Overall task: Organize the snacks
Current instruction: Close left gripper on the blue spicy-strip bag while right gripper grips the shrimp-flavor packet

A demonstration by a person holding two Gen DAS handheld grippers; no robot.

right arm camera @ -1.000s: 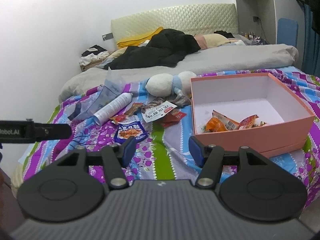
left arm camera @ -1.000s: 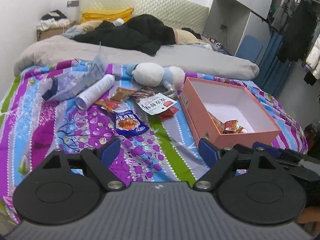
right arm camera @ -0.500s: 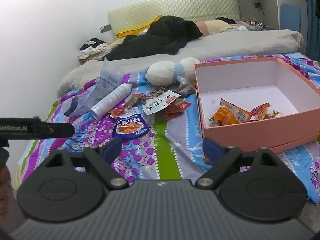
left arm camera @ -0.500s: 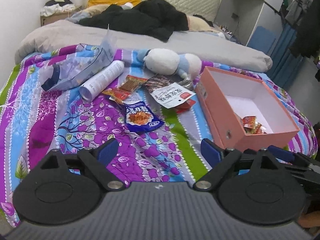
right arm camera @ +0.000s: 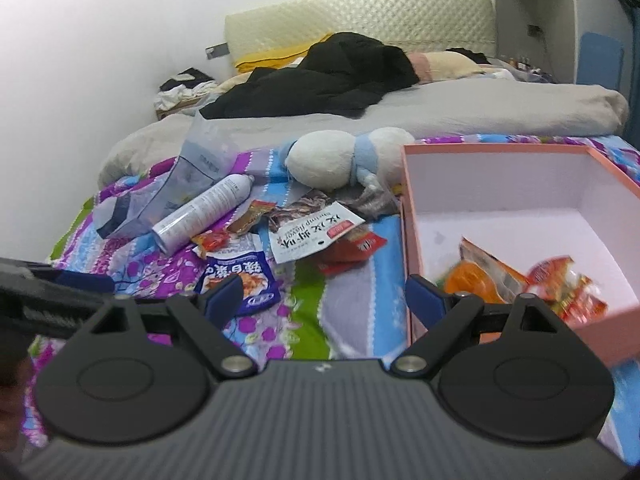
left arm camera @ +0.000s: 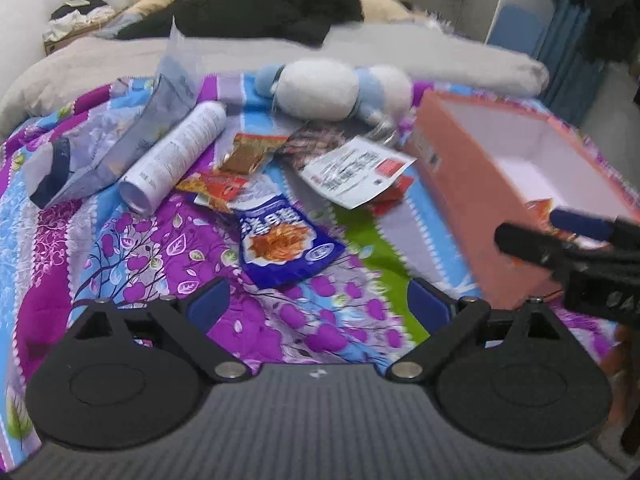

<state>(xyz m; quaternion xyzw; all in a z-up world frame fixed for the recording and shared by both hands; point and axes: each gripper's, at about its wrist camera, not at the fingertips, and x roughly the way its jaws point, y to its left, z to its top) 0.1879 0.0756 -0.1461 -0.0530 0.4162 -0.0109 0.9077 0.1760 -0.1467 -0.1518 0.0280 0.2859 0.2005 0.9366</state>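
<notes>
The left gripper (left arm camera: 316, 306), empty and opening, should straddle the blue snack packet (left arm camera: 286, 242) at frame centre; the right gripper (right arm camera: 324, 294) is wide, empty.

Home bedroom: bed (right arm camera: 360, 292) with floral quilt, padded headboard (right arm camera: 360, 20), pillows (right arm camera: 444, 62), plush toy (right arm camera: 324, 160), hanging clothes (left arm camera: 600, 8).

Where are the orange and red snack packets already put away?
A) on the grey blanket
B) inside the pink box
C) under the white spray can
B: in the right wrist view the orange and red packets lie on the white floor of the pink box.
</notes>
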